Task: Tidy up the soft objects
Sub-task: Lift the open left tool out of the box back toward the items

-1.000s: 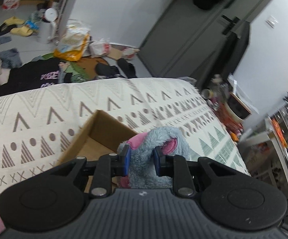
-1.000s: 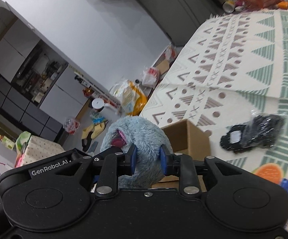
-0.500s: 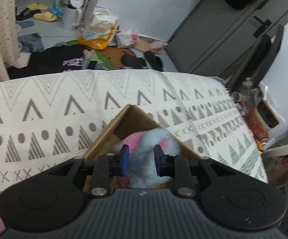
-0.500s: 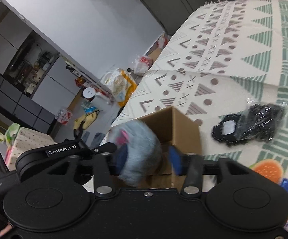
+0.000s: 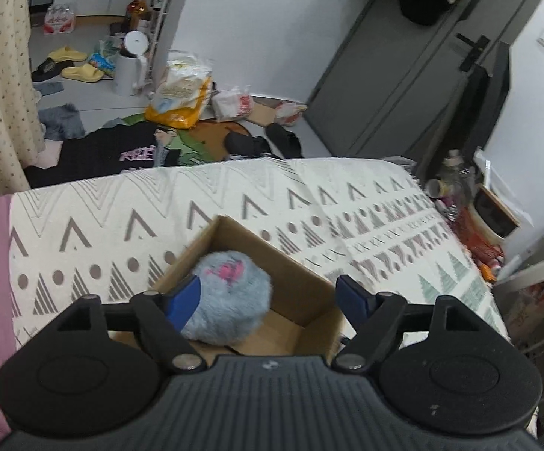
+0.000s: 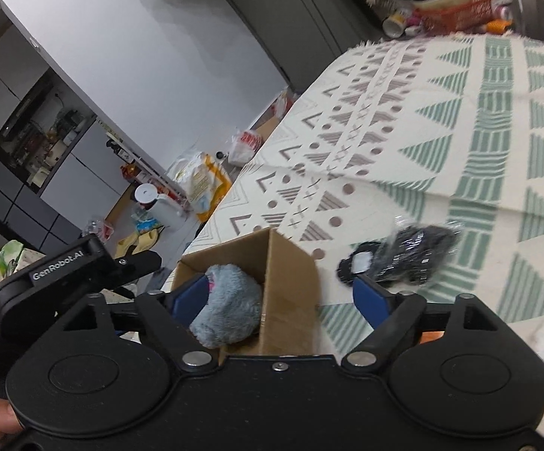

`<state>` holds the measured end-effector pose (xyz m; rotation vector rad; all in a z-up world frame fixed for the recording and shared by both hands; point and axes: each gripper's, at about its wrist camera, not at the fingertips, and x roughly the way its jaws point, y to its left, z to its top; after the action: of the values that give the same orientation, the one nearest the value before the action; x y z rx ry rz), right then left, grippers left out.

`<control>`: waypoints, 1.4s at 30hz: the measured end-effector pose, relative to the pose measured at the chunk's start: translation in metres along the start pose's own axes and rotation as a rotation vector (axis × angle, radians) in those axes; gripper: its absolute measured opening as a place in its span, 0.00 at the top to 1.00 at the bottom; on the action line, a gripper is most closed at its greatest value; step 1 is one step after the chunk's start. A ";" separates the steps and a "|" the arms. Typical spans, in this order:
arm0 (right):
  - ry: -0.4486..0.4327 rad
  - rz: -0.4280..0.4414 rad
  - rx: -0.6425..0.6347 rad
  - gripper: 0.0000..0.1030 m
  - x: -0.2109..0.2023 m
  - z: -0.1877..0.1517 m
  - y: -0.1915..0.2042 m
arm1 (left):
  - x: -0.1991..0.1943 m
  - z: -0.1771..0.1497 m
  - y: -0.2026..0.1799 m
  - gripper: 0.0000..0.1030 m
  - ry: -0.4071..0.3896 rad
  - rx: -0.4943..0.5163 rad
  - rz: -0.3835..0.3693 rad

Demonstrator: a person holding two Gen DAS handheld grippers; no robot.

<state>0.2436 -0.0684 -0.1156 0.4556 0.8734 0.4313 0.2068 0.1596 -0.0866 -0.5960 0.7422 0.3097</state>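
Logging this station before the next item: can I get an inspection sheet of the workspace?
Surface: patterned blanket, cream with grey and green triangles.
Job's things: grey plush toy lies inside the open cardboard box.
Clutter: black item in a clear bag on the blanket beside the box.
Grippers: left tongs and right tongs both open above the box.
Cables: nothing seen.
Surroundings: floor strewn with bags, slippers and clothes.

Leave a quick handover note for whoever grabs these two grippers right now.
Left gripper: jaws open, holding nothing, above the cardboard box.
Right gripper: jaws open, holding nothing, over the same box.
Done: the blue-grey plush toy lies inside the box on the patterned blanket.
Left: a black item in clear plastic wrap lies on the blanket to the right of the box; probably next, if it counts as soft.
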 end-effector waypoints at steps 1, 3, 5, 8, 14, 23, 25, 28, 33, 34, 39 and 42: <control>-0.006 -0.008 0.001 0.14 -0.006 0.000 -0.003 | -0.003 -0.002 -0.002 0.24 0.004 0.001 -0.004; -0.020 -0.026 0.001 0.07 -0.017 0.000 -0.009 | -0.009 -0.008 -0.008 0.22 0.001 0.000 0.001; -0.032 -0.040 0.008 0.05 -0.029 -0.001 -0.017 | -0.017 -0.015 -0.012 0.20 -0.025 0.007 -0.009; -0.051 -0.039 0.032 0.01 -0.048 -0.002 -0.030 | -0.027 -0.024 -0.022 0.20 -0.057 0.053 0.008; -0.091 -0.084 0.055 0.00 -0.083 -0.008 -0.055 | -0.040 -0.045 -0.043 0.20 -0.022 0.111 -0.025; -0.121 -0.135 0.086 0.00 -0.124 -0.018 -0.086 | -0.054 -0.071 -0.066 0.20 0.081 0.201 -0.031; -0.128 -0.139 0.093 0.00 -0.132 -0.020 -0.092 | -0.058 -0.078 -0.071 0.20 0.090 0.229 -0.038; -0.133 -0.148 0.093 0.00 -0.142 -0.023 -0.099 | -0.064 -0.087 -0.078 0.20 0.099 0.264 -0.045; -0.125 -0.147 0.103 0.00 -0.156 -0.030 -0.110 | -0.071 -0.102 -0.087 0.20 0.119 0.315 -0.054; -0.125 -0.150 0.104 0.00 -0.159 -0.032 -0.112 | -0.071 -0.105 -0.089 0.20 0.123 0.324 -0.055; -0.132 -0.149 0.118 0.00 -0.166 -0.036 -0.124 | -0.074 -0.121 -0.100 0.20 0.141 0.381 -0.067; -0.134 -0.147 0.131 0.00 -0.166 -0.039 -0.132 | -0.074 -0.126 -0.104 0.20 0.152 0.407 -0.065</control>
<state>0.1407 -0.2575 -0.1055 0.5310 0.8012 0.2070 0.1349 -0.0039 -0.0668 -0.2581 0.9006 0.0480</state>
